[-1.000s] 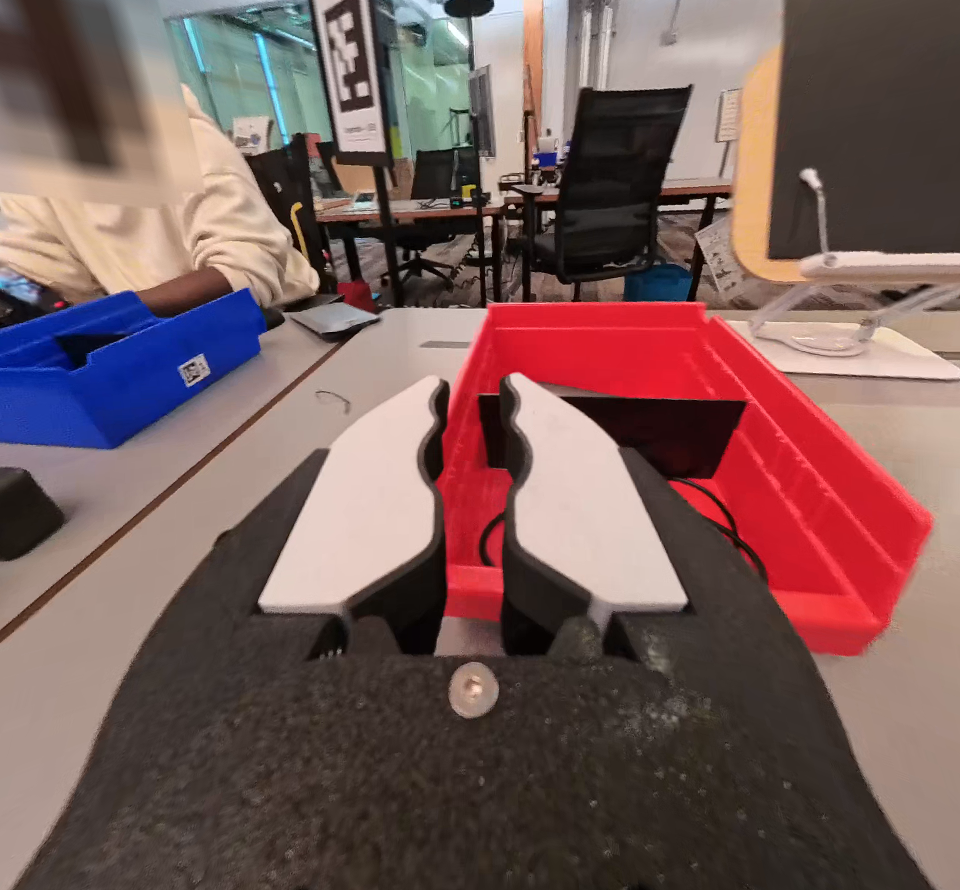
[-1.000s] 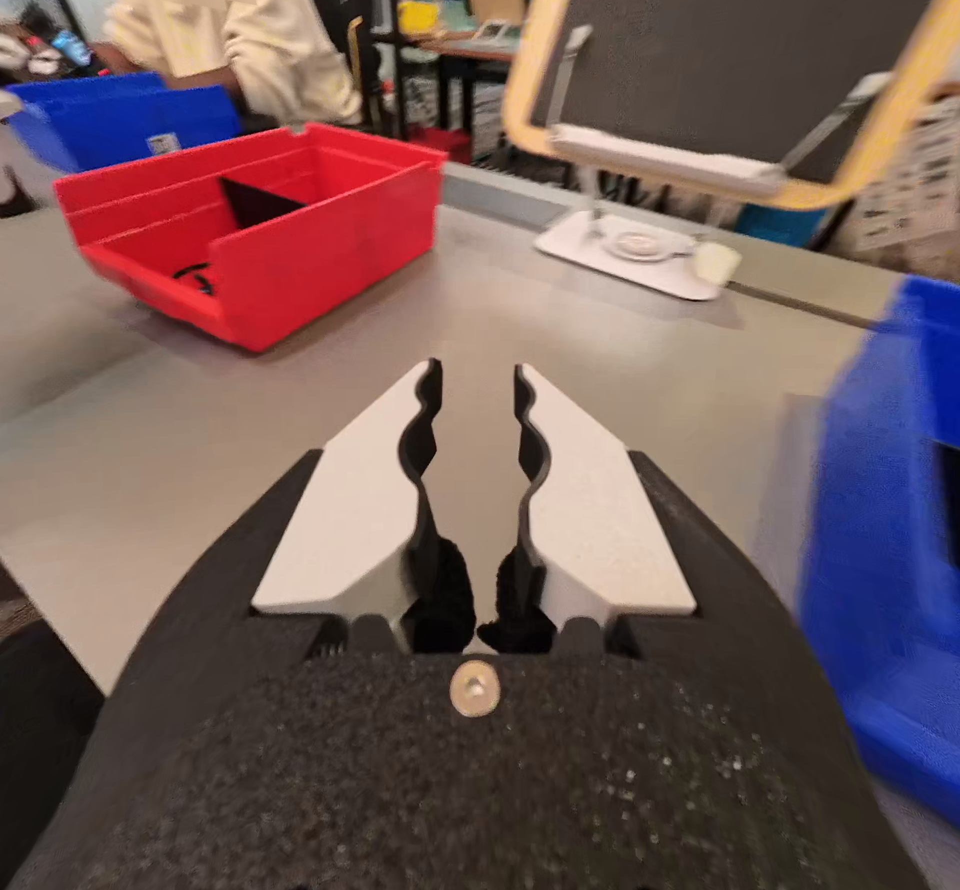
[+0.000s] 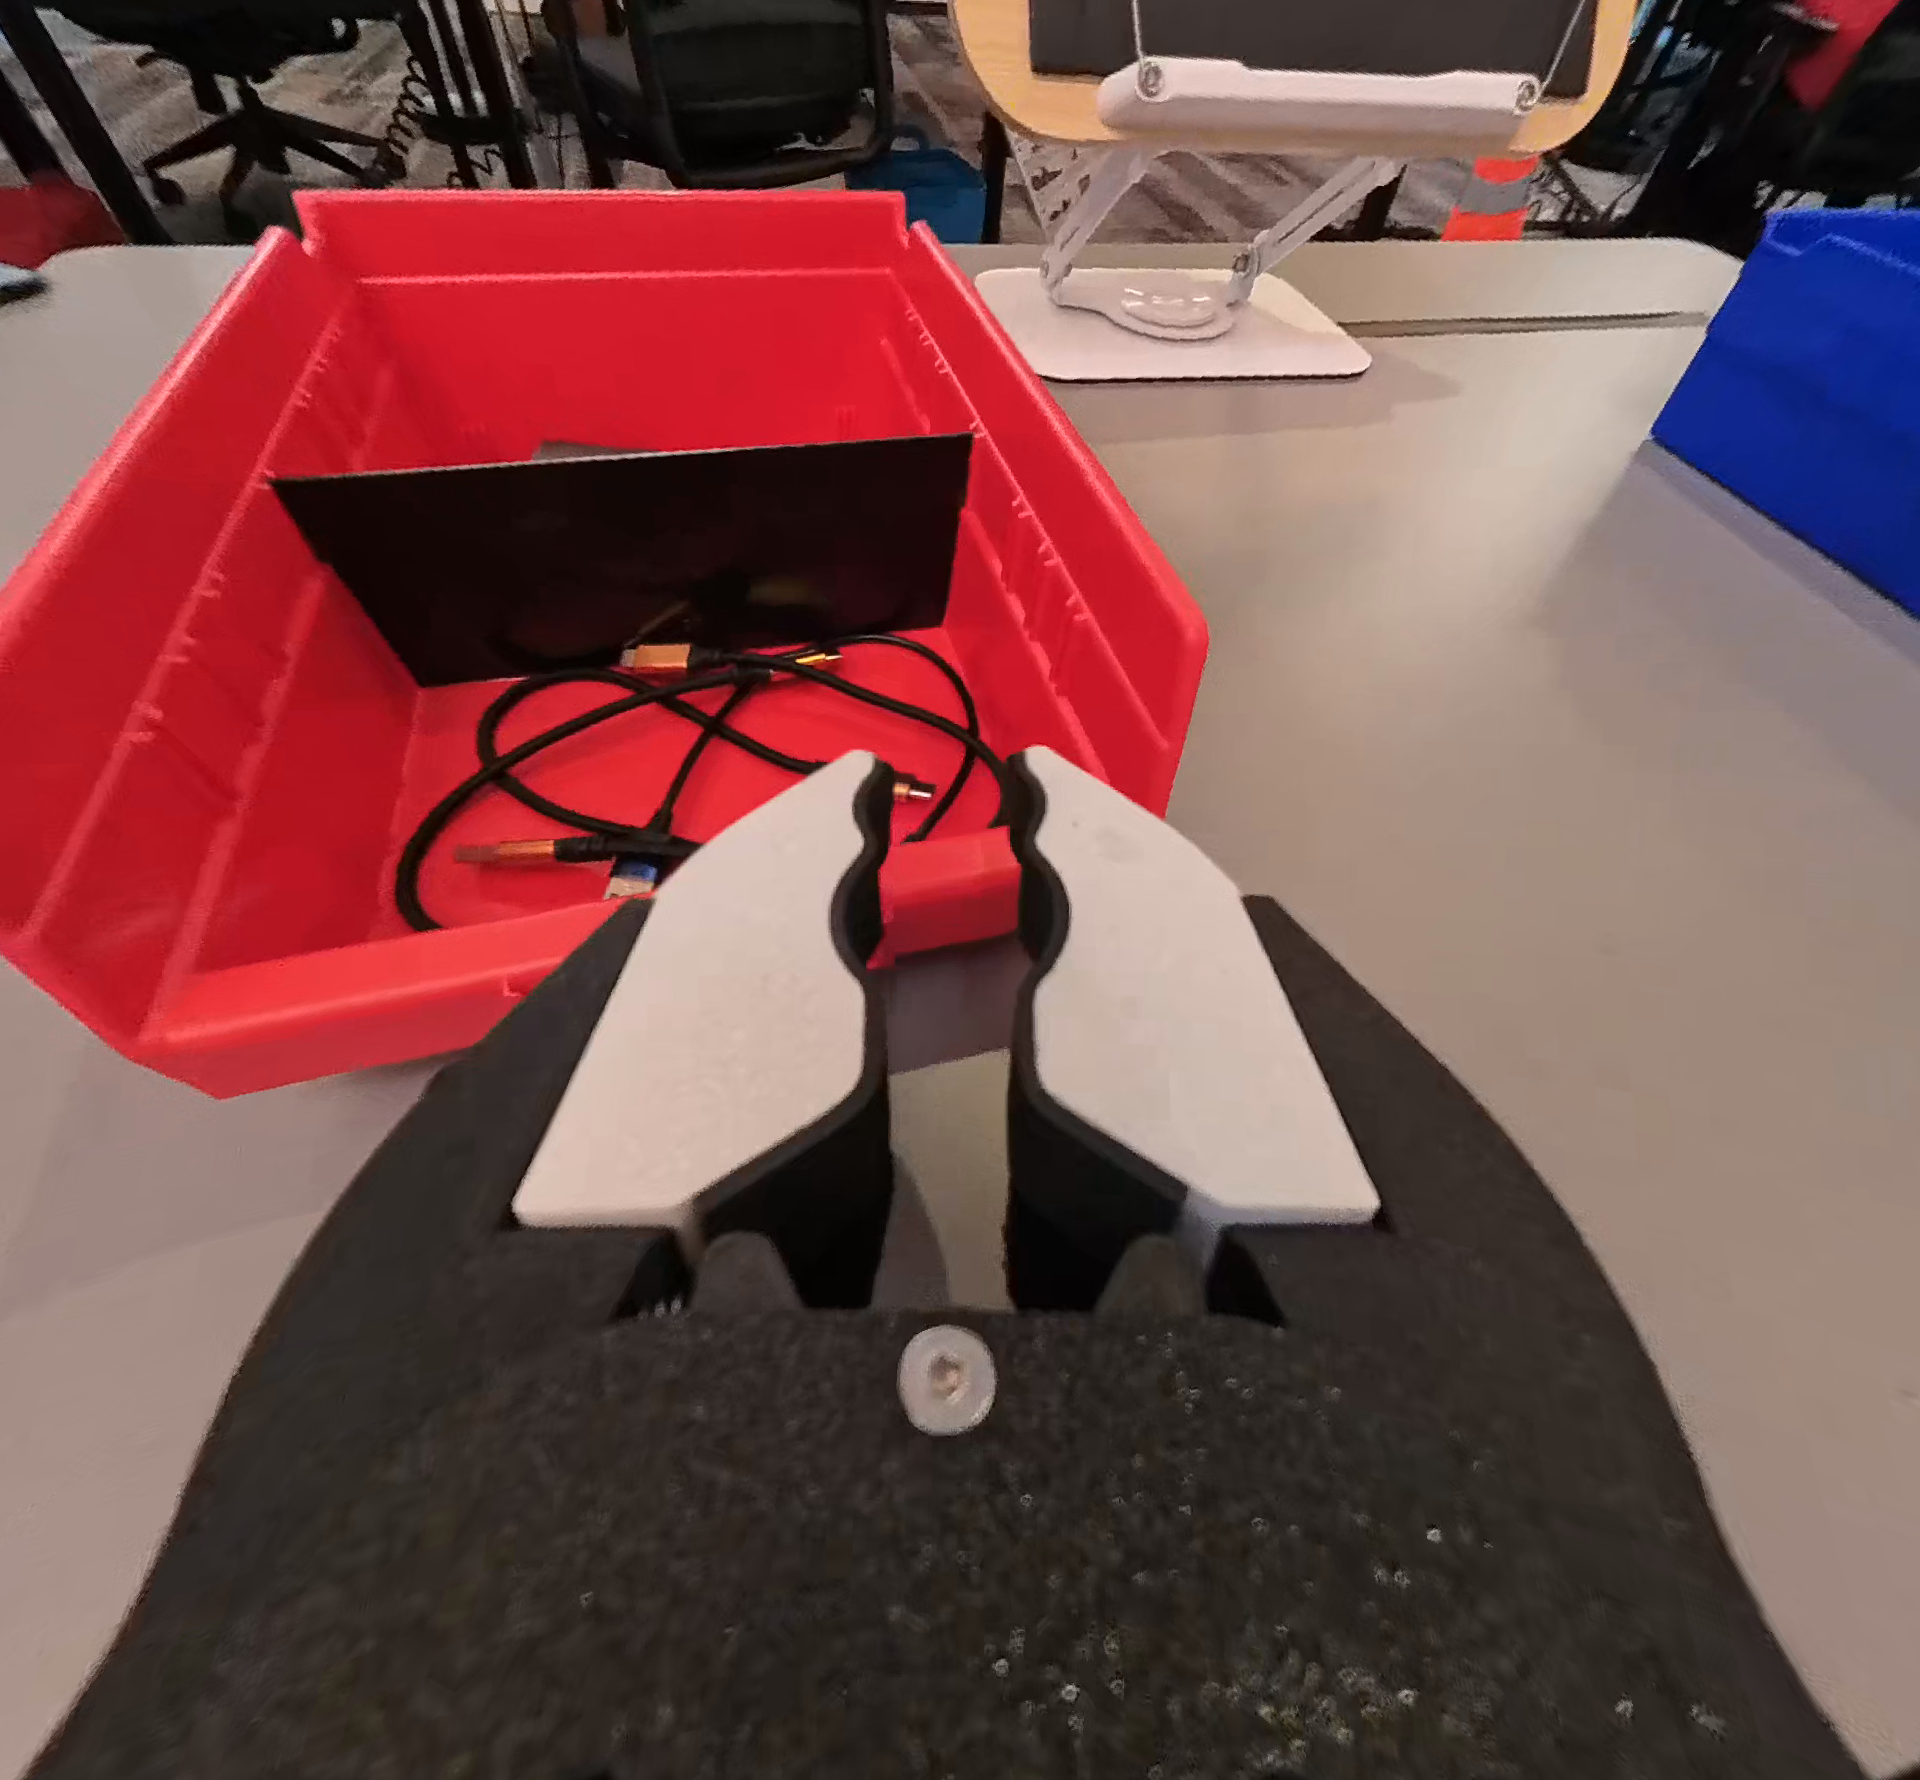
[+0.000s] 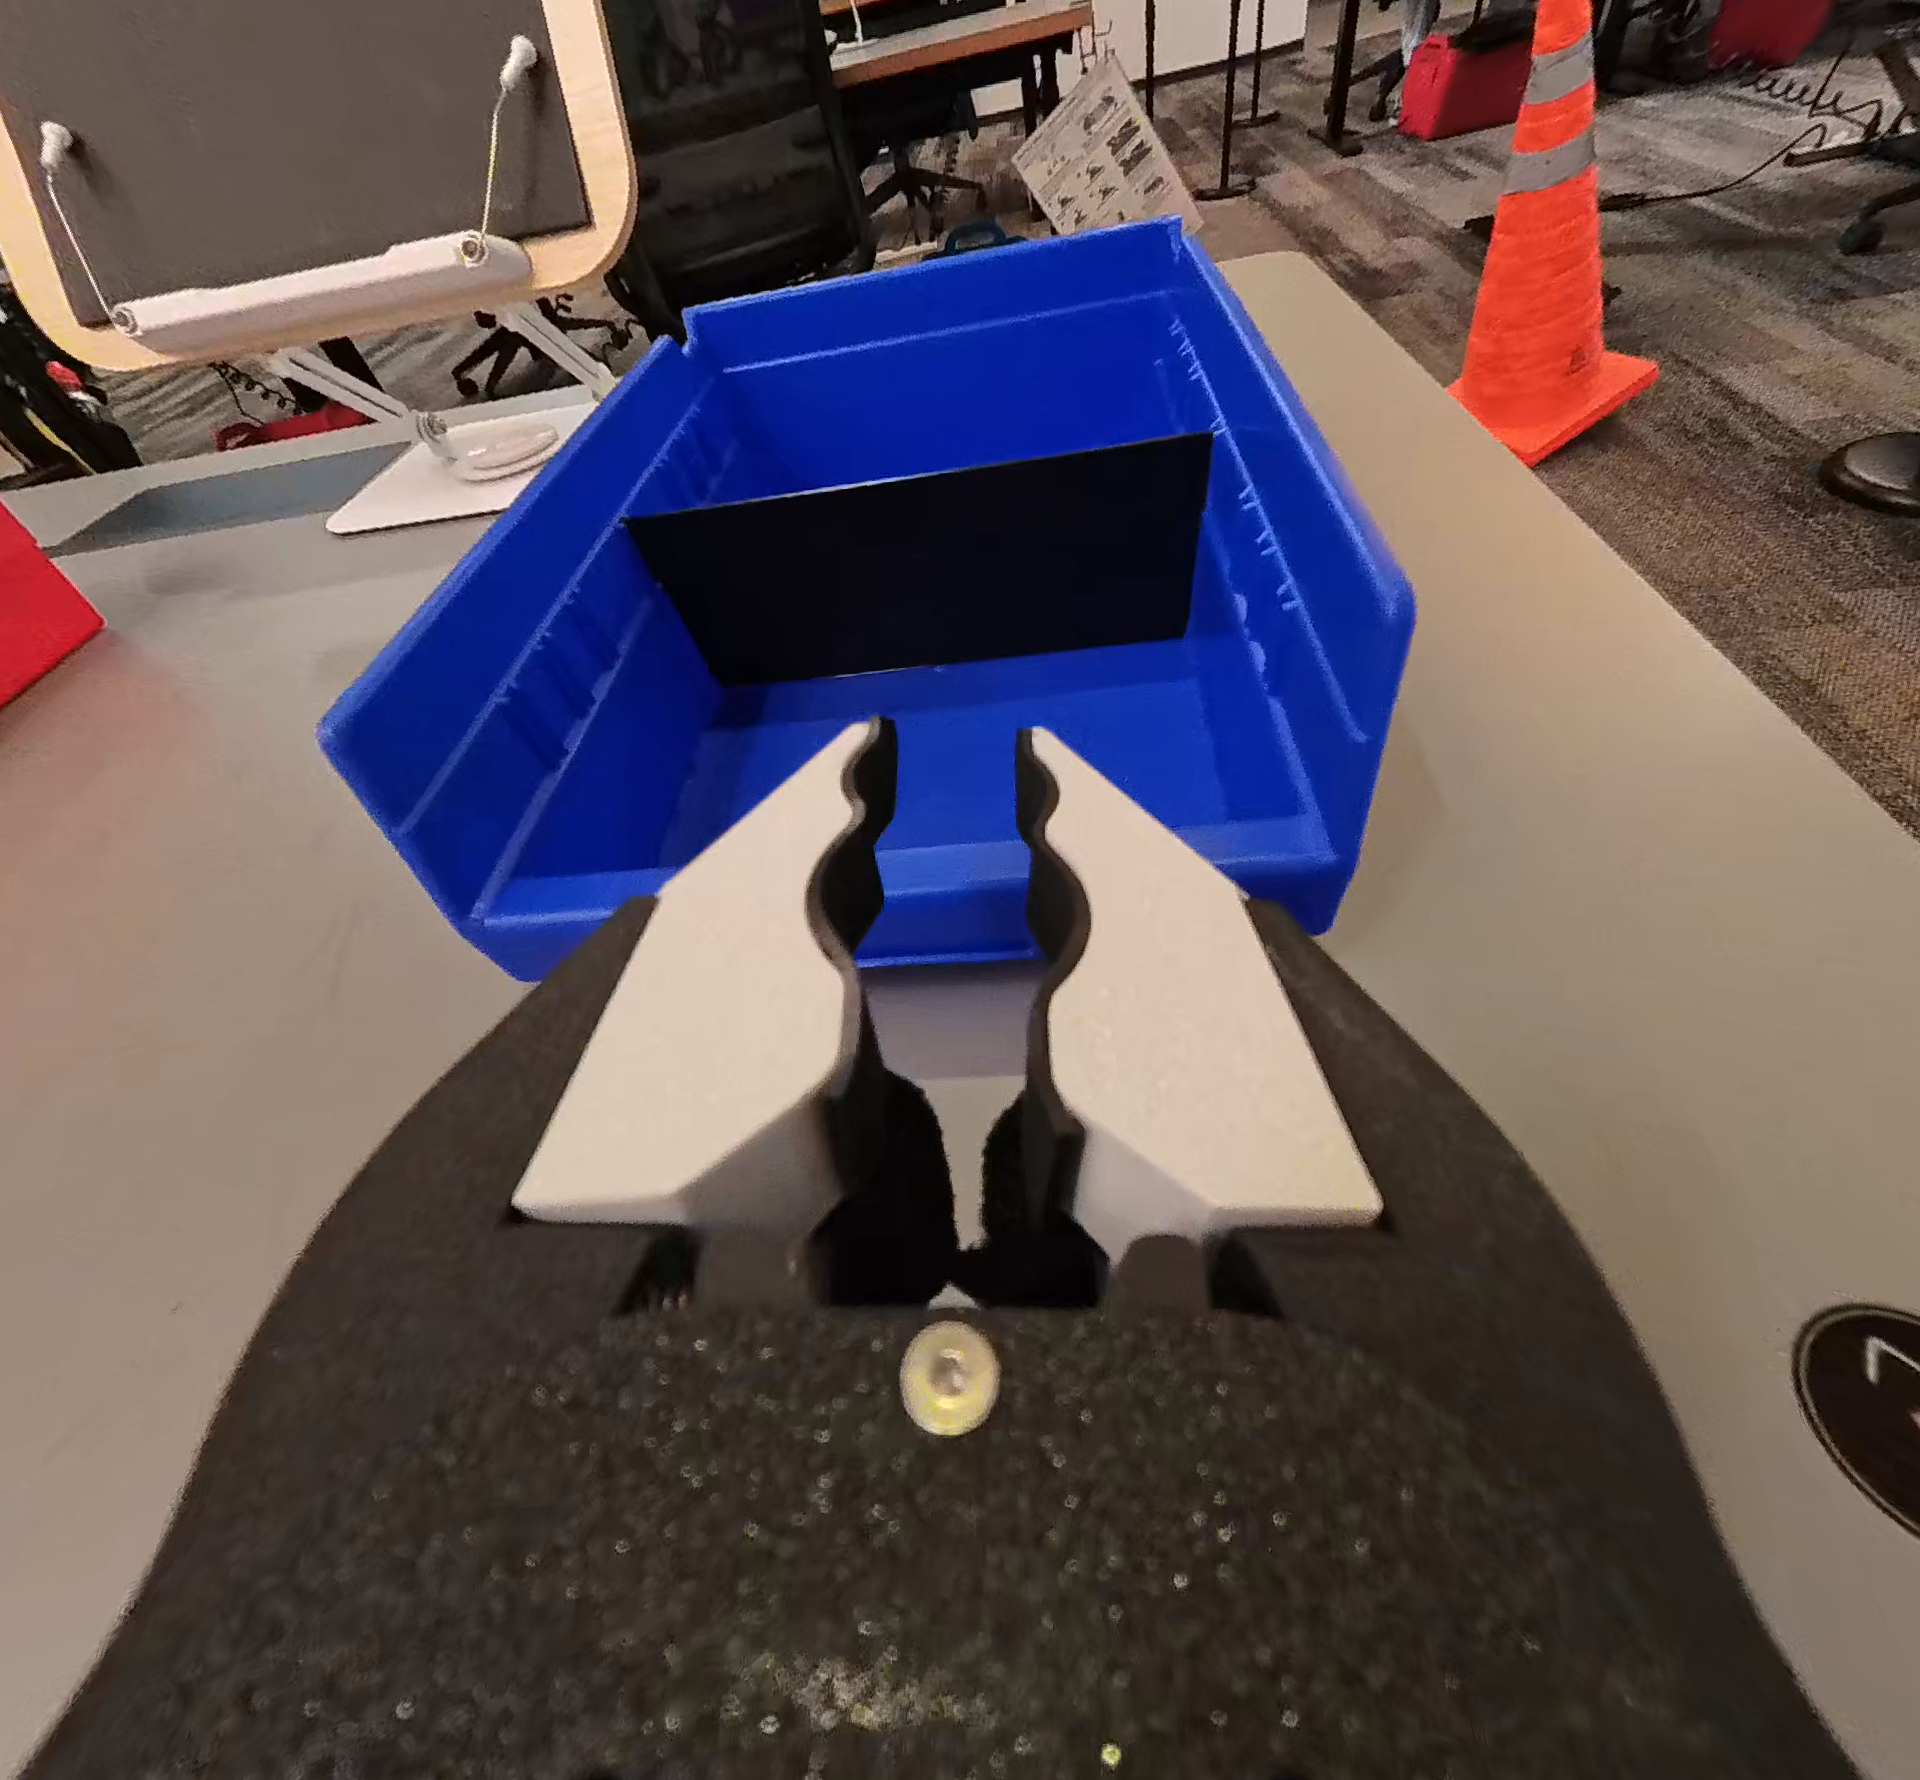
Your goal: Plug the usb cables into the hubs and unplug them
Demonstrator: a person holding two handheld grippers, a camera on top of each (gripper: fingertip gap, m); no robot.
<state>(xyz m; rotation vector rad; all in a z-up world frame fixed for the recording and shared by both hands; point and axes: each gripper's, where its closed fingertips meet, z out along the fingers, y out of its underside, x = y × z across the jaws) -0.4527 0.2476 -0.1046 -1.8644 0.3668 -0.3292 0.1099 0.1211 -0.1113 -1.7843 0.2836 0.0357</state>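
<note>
A red bin [image 3: 1081, 525] sits on the grey table, split by a black divider [image 3: 623, 556]. Black USB cables [image 3: 582, 743] with gold plugs lie tangled in its near compartment. My left gripper [image 3: 945, 774] is open and empty, hovering over the bin's near right corner. A blue bin [image 4: 520, 691] with a black divider [image 4: 925, 567] stands in the right wrist view; its near compartment shows nothing inside. My right gripper [image 4: 954, 738] is open and empty, above the blue bin's front wall. No hub shows in either view.
A tablet-like board on a white stand [image 3: 1184, 317] stands behind the bins; it also shows in the right wrist view [image 4: 312, 286]. An orange cone [image 4: 1548, 213] stands on the floor to the right. A blue bin's corner [image 3: 1829, 421] is at the right in the left wrist view. Some 60 centimeters of space lies between my two pairs of fingers.
Both grippers have risen and tilted down; the left now looks into the red bin so the cables show, and the right has swung right to face the blue bin. Both stay open.
</note>
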